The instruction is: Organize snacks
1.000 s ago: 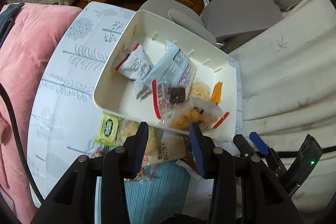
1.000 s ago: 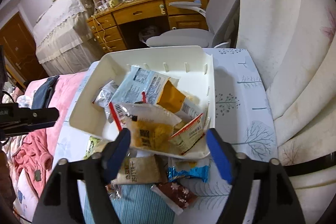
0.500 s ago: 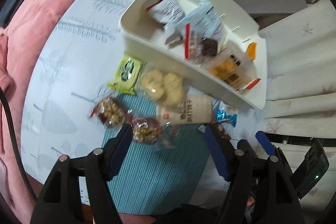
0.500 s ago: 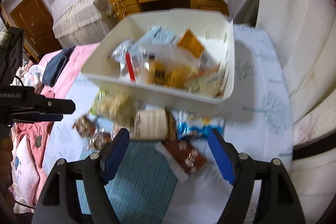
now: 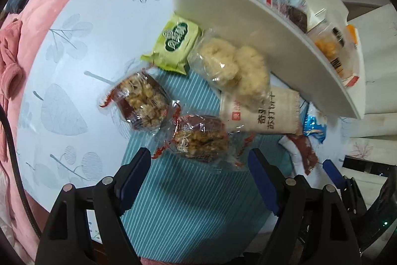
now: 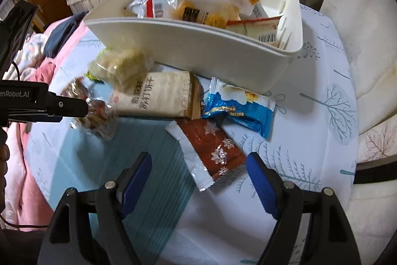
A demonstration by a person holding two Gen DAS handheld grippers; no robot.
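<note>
A: Left gripper (image 5: 199, 160) has just been opening, now spread above the walnut-date pack (image 5: 199, 138), nothing pinched. Right gripper (image 6: 198, 165) spread over the red snowflake pack (image 6: 211, 148), also empty.

B: Why there?

A: Loose snacks lie on the counter (image 5: 74, 41) against the white bin (image 5: 223, 11), likely headed in.

B: Room?

A: Tight by the bin wall; teal mat (image 5: 186, 203) near side is free.

White bin (image 6: 198, 49) hiding the blue packet's (image 6: 238, 108) top edge, nut snacks (image 6: 99, 116) motion-blurred (right wrist view)
</note>
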